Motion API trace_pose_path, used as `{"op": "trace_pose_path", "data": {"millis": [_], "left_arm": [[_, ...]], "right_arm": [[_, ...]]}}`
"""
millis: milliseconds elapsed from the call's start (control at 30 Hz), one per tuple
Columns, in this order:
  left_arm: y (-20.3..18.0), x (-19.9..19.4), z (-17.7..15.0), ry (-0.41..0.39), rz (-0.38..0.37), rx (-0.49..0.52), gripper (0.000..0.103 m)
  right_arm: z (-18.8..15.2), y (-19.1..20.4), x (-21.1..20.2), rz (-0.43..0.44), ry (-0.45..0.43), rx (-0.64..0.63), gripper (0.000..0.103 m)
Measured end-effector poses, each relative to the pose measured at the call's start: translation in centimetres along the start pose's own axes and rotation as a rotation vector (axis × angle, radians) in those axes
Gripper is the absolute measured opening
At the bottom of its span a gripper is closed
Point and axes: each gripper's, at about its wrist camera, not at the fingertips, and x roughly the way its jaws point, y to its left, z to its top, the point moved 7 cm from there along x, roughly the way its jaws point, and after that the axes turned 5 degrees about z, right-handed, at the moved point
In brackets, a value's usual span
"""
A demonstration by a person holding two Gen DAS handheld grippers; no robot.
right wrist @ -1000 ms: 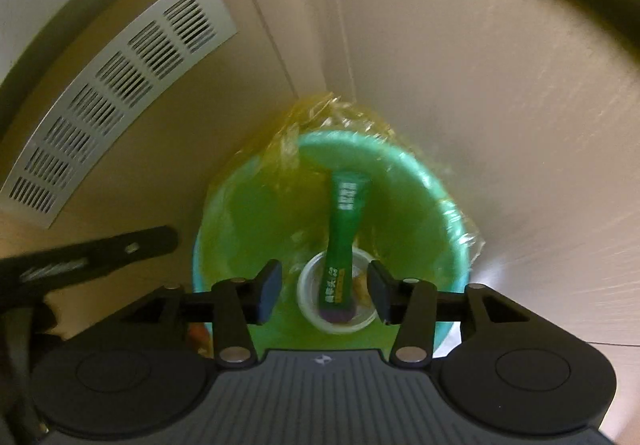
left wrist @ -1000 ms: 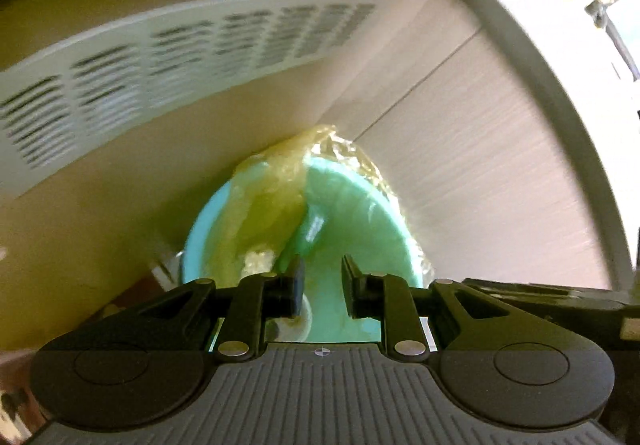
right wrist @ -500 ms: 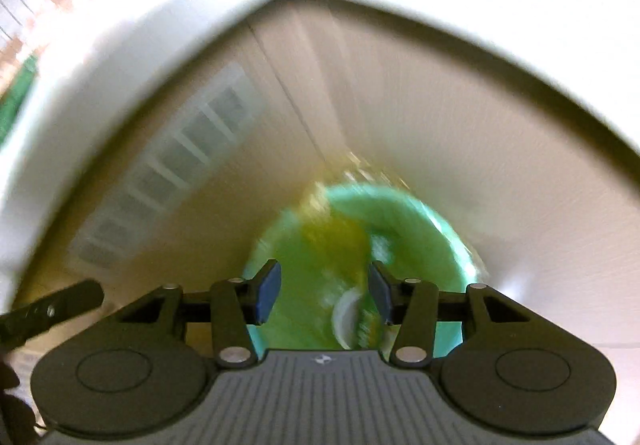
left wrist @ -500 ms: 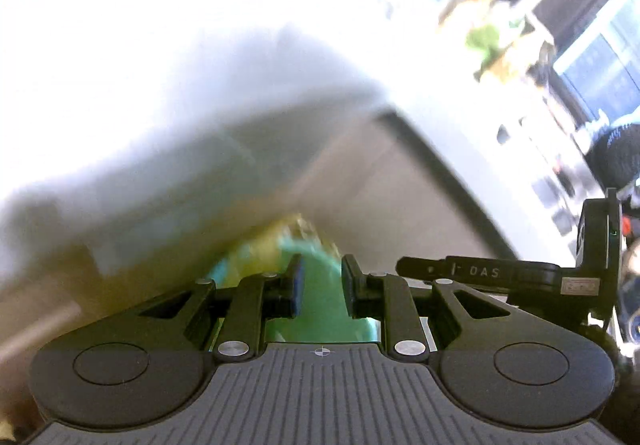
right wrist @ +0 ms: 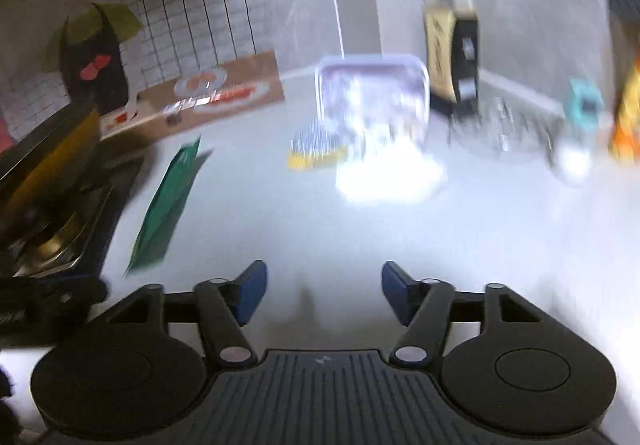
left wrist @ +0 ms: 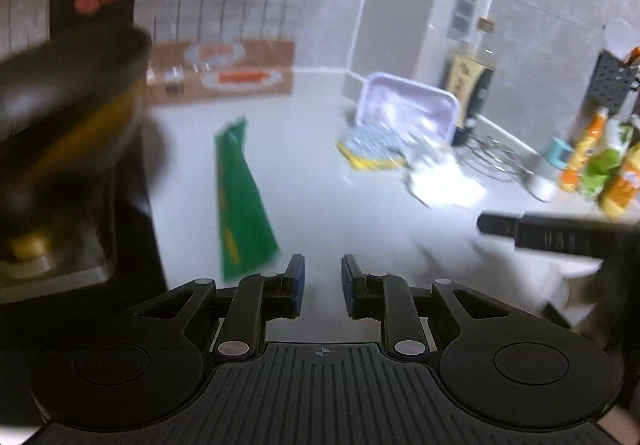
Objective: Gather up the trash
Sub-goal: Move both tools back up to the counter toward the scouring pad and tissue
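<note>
A long green wrapper (left wrist: 240,201) lies flat on the white counter (left wrist: 320,205), just ahead and left of my left gripper (left wrist: 322,277), which is open and empty with a narrow gap. It also shows in the right wrist view (right wrist: 168,197). A crumpled white wad (left wrist: 444,181) and a yellow-edged packet (left wrist: 372,149) lie further back by a pale lilac tray (left wrist: 408,109). My right gripper (right wrist: 323,285) is wide open and empty above the counter (right wrist: 320,229); the wad (right wrist: 388,177), packet (right wrist: 316,149) and tray (right wrist: 372,93) lie ahead.
A dark pan on a stove (left wrist: 68,125) stands at the left. A bottle (left wrist: 472,77), a wire whisk (left wrist: 500,161) and orange and green packets (left wrist: 600,169) line the back right. The right gripper's body (left wrist: 560,237) reaches in at right.
Both grippers have swung up from the green-lined bin below the counter and now face the countertop. The right gripper's jaws have opened wider.
</note>
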Motion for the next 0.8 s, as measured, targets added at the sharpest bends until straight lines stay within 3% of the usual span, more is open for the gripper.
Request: {"op": "trace_pose_path", "data": {"millis": [200,433,600,700,800], "left_arm": [[3.4,2.7,2.3,0.002,0.009,-0.007,0.023],[6.8,2.5,-0.1,0.109,-0.013,-0.055,0.023],[8.6,1.9,-1.3,0.139,-0.023,-0.129,0.023],[9.0,1.5,-1.2,0.121,-0.020,-0.128,0.023],[8.5,1.5,-1.0,0.116,-0.038,-0.131,0.023]], "right_arm": [[5.0,0.7,5.7,0.022,0.025,0.020,0.067],[5.0,7.4,14.0,0.291,0.144,-0.040,0.066],[3.1,11.5,18.6,0.375,0.231,-0.104,0.040],[2.1,12.2,19.1,0.363,0.280,-0.124,0.004],[0.8,11.2,16.6,0.370,0.291,-0.107,0.003]]}}
